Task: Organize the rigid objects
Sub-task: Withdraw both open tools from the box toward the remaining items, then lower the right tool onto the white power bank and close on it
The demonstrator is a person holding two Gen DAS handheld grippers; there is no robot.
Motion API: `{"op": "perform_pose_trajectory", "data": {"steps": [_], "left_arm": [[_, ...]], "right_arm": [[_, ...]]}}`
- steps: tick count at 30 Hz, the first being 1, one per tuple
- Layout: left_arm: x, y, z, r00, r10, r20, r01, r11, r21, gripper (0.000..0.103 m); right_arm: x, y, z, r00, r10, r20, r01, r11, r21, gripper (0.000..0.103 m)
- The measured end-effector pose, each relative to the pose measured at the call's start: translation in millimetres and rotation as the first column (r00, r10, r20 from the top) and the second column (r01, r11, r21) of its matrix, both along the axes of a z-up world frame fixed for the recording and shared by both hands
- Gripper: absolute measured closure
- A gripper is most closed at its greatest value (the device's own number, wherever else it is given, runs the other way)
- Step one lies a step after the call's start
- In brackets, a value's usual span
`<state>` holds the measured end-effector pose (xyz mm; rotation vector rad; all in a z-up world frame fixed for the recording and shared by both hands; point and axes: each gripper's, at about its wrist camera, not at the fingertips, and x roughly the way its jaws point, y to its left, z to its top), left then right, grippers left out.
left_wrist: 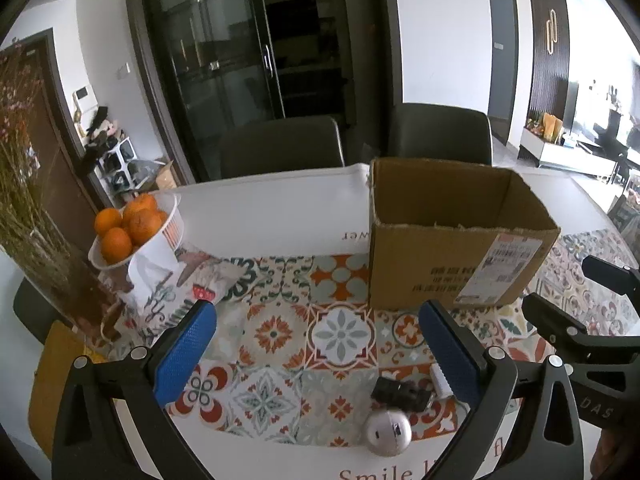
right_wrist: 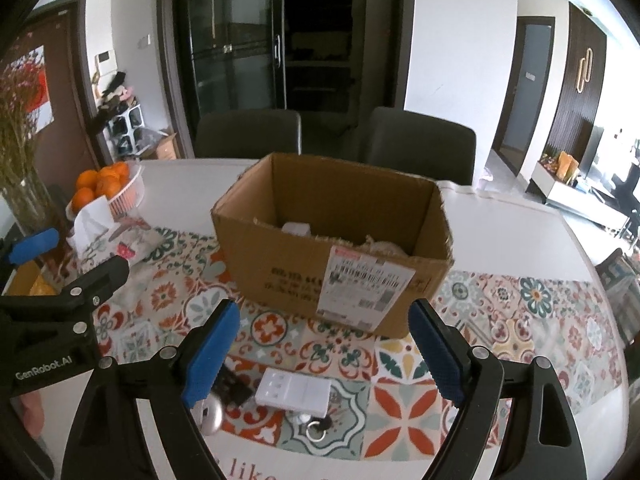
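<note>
An open cardboard box [left_wrist: 460, 248] [right_wrist: 340, 248] stands on the patterned tablecloth, with pale things lying inside it. Near the table's front edge lie a black block [left_wrist: 400, 392] [right_wrist: 232, 388], a round silver-white object [left_wrist: 387, 432] [right_wrist: 212, 414], a white flat remote-like device [right_wrist: 294, 390] and a small ring [right_wrist: 318, 428]. My left gripper [left_wrist: 316, 356] hangs open above the cloth, with the black block near its right finger. My right gripper [right_wrist: 324, 356] is open too, over the white device, with nothing between its pads.
A white bowl of oranges [left_wrist: 132, 228] [right_wrist: 106, 188] and a tissue pack [left_wrist: 160, 280] [right_wrist: 96, 228] sit at the left. A vase of dried flowers [left_wrist: 32, 200] stands at the far left. Two dark chairs [left_wrist: 280, 148] [right_wrist: 420, 144] face the table's far side.
</note>
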<state>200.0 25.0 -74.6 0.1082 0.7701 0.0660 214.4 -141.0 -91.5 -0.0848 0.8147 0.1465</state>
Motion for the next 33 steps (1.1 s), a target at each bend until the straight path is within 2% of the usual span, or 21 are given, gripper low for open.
{"op": "perform_pose_trajectory", "data": {"steps": [12, 18, 26, 33], "left_arm": [[-13, 9, -38, 0.996, 0.004, -0.094, -0.003, 1.0, 0.004, 0.0], [-21, 11, -56, 0.992, -0.009, -0.127, 0.014, 0.999, 0.033, 0.0], [-22, 13, -80, 0.98, -0.011, -0.197, 0.015, 1.0, 0.022, 0.0], [-15, 10, -96, 0.974, -0.011, -0.226, 0.023, 0.999, 0.048, 0.0]], "right_arm": [[-11, 11, -35, 0.995, 0.037, -0.095, -0.038, 0.999, -0.008, 0.017], [-16, 17, -51, 0.989, 0.063, -0.133, -0.066, 0.998, -0.015, 0.017], [-14, 18, -77, 0.974, 0.095, -0.206, -0.091, 0.995, 0.029, 0.017], [-6, 15, -104, 0.956, 0.091, -0.279, -0.074, 0.995, 0.072, 0.017]]}}
